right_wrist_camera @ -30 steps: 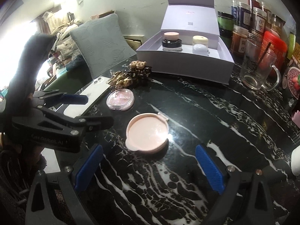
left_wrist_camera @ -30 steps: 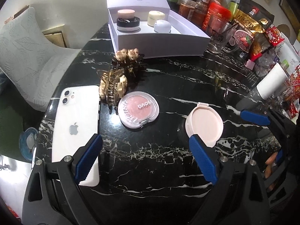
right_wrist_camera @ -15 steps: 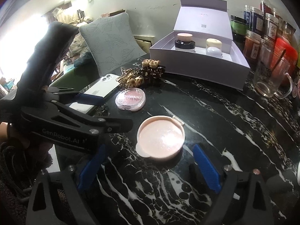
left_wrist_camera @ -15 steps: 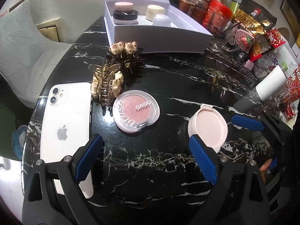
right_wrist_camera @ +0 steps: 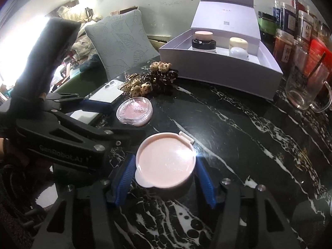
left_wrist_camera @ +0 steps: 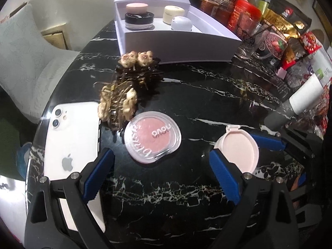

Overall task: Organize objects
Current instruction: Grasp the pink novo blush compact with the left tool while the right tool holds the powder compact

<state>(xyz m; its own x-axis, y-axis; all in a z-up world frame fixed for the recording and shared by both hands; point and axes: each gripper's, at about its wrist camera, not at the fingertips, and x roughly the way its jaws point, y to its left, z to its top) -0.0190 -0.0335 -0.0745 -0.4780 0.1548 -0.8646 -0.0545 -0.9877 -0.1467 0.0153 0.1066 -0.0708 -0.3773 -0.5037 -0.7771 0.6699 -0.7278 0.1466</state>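
Progress entry: the white gift box (right_wrist_camera: 224,78), lid up, stands well ahead of both grippers and holds four cream jars; to my eye those are the sorted part. Loose items on the black marble table (right_wrist_camera: 238,137) remain.

Right gripper (right_wrist_camera: 166,178): its jaws have just been closing around the pale pink compact (right_wrist_camera: 166,164), which sits directly between the blue pads. Both pads appear to meet the compact's sides, though glare on the lid and the lid's overhang blur the contact line, so I call it a probable grip. The compact seems to rest on the table, not lifted.

Left gripper (left_wrist_camera: 161,174): jaws wide apart, holding nothing. The clear-cased blush compact (left_wrist_camera: 152,137) lies just ahead of its fingertips, between their lines. The white phone (left_wrist_camera: 70,145) lies partly under its left finger. Two hair claws, one gold (left_wrist_camera: 117,105) and one dark with bear charms (left_wrist_camera: 139,66), lie farther ahead, touching each other.

Judgement: early-to-middle stage. Both compacts and both hair claws are left to box; I cannot tell whether the phone belongs with them.
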